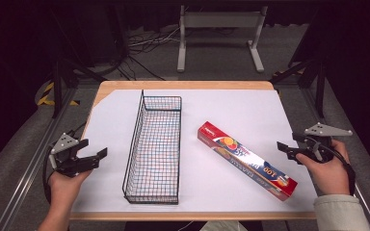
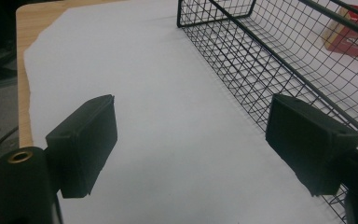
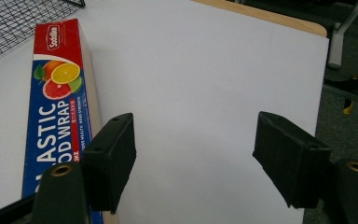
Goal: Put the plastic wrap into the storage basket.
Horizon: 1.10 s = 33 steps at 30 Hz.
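High view: both grippers, left gripper (image 1: 92,155) and right gripper (image 1: 283,148), hover spread and empty at the worktop's side edges (plastic wrap box (image 1: 246,160) lying diagonally toward the right front corner, wire basket (image 1: 154,149) mid-worktop), so a corner-first lift risks snagging the mesh.

The right gripper (image 3: 193,158) hangs over a white sheet (image 3: 205,70) with its two black jaws set wide apart and bare paper between them. Just beside the left jaw, partly behind it, lies a long plastic food wrap box (image 3: 58,100), red at its far end, blue along its length, printed with citrus slices. Beyond the box's far end, at the upper left corner, shows a black wire basket (image 3: 14,23). The wooden table (image 3: 279,19) edge borders the sheet's far side, with grey floor (image 3: 349,112) past the right edge.
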Each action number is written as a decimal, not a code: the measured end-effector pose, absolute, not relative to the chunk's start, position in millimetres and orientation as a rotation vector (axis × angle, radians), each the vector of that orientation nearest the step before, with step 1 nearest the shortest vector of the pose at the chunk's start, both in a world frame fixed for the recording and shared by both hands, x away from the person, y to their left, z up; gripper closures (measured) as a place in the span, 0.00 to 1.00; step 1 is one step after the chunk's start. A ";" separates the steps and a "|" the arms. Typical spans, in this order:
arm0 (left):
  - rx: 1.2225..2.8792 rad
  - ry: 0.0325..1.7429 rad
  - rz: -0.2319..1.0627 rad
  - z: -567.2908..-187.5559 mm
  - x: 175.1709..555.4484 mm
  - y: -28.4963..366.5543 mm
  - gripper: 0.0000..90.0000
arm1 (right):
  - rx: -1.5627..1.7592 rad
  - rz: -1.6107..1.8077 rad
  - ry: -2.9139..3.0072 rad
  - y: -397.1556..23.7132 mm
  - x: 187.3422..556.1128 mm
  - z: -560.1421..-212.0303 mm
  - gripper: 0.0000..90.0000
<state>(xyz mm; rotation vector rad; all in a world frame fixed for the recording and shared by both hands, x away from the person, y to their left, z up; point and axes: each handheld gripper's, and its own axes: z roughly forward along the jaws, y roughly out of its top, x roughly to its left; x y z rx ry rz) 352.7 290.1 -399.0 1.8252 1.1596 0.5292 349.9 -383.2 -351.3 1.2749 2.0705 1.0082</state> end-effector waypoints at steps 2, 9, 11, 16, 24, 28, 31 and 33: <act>1.825 1.160 0.525 -398.9 353.0 289.4 0.19 | 1.284 1.017 2.073 -383.7 349.4 -350.6 0.32; 1.857 1.118 0.535 -396.1 352.1 277.6 0.19 | 1.308 1.044 2.096 -377.8 348.0 -340.7 0.29; 1.857 1.117 0.528 -395.8 352.4 276.8 0.19 | 1.299 1.053 2.103 -373.5 349.6 -339.0 0.29; 1.859 1.114 0.526 -395.4 352.8 275.9 0.19 | 1.272 1.066 2.149 -357.9 355.3 -337.1 0.29; 1.853 1.109 0.525 -392.4 347.4 277.5 0.18 | 1.176 1.134 2.260 -315.5 368.9 -332.1 0.28; 1.851 1.109 0.531 -392.1 346.5 278.4 0.18 | 1.160 1.180 2.286 -301.9 372.3 -330.6 0.28; 1.846 1.112 0.529 -392.5 346.3 278.5 0.18 | 1.144 1.221 2.310 -295.3 374.2 -330.1 0.28; 1.850 1.109 0.530 -392.5 346.4 278.2 0.18 | 1.123 1.217 2.324 -290.2 375.8 -329.4 0.28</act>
